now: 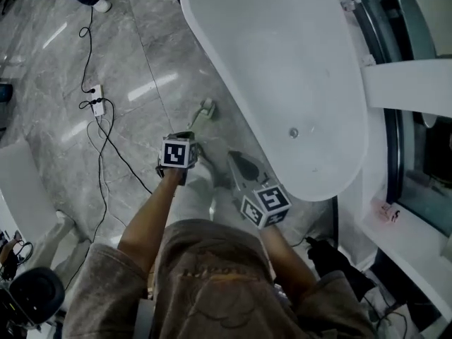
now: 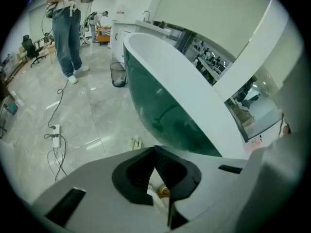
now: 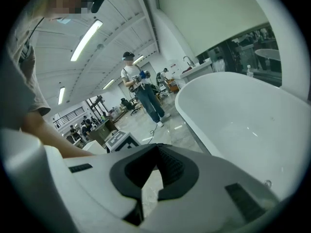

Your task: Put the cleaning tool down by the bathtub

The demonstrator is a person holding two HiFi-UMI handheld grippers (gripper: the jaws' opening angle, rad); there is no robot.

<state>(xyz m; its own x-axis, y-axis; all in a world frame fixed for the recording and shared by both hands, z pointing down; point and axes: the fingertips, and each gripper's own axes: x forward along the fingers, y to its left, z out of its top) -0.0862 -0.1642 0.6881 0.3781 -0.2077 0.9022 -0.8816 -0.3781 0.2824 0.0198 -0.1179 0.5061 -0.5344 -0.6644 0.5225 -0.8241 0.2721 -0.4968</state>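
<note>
Left gripper (image 2: 155, 150): jaws together, tips meeting, nothing between them; nose pointing steeply down at the floor (image 1: 152, 55).
Right gripper (image 3: 158, 147): jaws together as well, empty; sits just right of my left one, a little apart, by the tub's narrow end.
Cleaning tool (image 1: 204, 111): lying on the floor just beyond my left jaws, free of both grippers, just beside the tub's outer wall.
Tub (image 1: 282, 62): ahead and to the right of both grippers; white inside, dark green outside in the left gripper view.
Drain (image 1: 293, 133): in the tub's bottom, right of my left jaws and beyond my right ones.
Power strip (image 1: 97, 102): on the floor left of my left gripper, well apart; a black cable (image 1: 113, 150) trails from it.
Bin (image 2: 117, 74): far ahead of my left jaws, near the tub's far end.
Person (image 2: 67, 35): standing beyond the bin, in jeans.
</note>
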